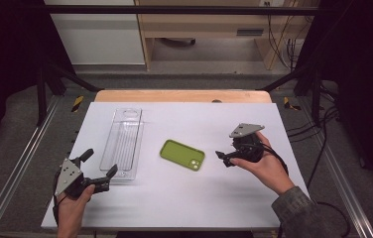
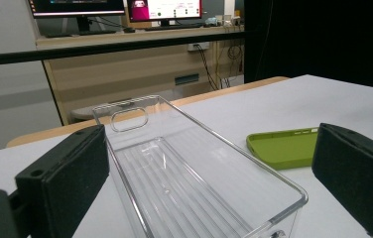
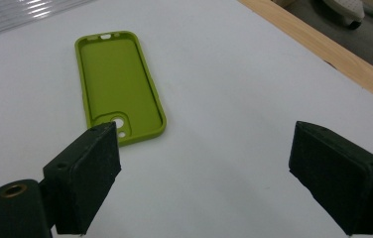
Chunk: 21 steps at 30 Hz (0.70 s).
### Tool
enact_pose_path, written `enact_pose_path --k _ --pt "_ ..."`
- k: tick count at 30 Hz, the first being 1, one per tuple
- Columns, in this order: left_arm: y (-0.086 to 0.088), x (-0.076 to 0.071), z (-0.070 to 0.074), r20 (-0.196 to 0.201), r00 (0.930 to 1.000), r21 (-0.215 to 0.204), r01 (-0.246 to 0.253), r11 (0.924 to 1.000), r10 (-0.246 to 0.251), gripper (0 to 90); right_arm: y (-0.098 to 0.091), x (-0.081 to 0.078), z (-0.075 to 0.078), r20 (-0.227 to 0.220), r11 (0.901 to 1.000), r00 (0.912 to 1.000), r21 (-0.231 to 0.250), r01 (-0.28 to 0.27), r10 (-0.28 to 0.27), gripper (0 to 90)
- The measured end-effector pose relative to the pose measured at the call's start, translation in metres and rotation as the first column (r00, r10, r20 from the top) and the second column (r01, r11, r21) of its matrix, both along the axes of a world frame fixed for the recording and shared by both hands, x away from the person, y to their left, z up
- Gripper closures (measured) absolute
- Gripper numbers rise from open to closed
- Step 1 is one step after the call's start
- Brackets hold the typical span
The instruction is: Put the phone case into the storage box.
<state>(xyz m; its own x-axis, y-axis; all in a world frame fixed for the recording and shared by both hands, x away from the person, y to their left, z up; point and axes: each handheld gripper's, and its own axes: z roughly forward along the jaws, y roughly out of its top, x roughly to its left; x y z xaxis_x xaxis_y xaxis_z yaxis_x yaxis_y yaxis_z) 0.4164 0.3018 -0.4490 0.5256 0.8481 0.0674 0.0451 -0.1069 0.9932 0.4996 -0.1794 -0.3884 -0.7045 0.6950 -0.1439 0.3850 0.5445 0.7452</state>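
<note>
Nothing is moved yet: the green phone case (image 1: 182, 154) lies on the white surface (image 1: 234, 198) beside the clear bin (image 1: 121, 144); left tool (image 1: 101, 169) and right tool (image 1: 222, 157) gape, empty.

The person is wearing a mottled grey-green sleeve (image 1: 301, 206) and gripping two black hand-held grippers, left (image 1: 100, 170) and right (image 1: 222, 157), each carrying a grey three-cornered plate and thick, rough-textured black pads (image 3: 341, 176).

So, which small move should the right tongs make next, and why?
Probably the right tongs should ease a little further toward the green phone case. Their jaws stand wide open with nothing between them, and the case lies flat on the white table, apart from them and beside the clear tray.
</note>
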Motion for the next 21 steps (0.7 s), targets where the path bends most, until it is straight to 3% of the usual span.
enact_pose_path --k 21 --pt "-0.001 0.001 0.000 -0.003 1.0000 0.002 0.009 1.0000 -0.009 1.1 0.025 0.035 -0.013 -0.091 0.9991 0.9955 -0.033 -0.027 0.024 11.8"
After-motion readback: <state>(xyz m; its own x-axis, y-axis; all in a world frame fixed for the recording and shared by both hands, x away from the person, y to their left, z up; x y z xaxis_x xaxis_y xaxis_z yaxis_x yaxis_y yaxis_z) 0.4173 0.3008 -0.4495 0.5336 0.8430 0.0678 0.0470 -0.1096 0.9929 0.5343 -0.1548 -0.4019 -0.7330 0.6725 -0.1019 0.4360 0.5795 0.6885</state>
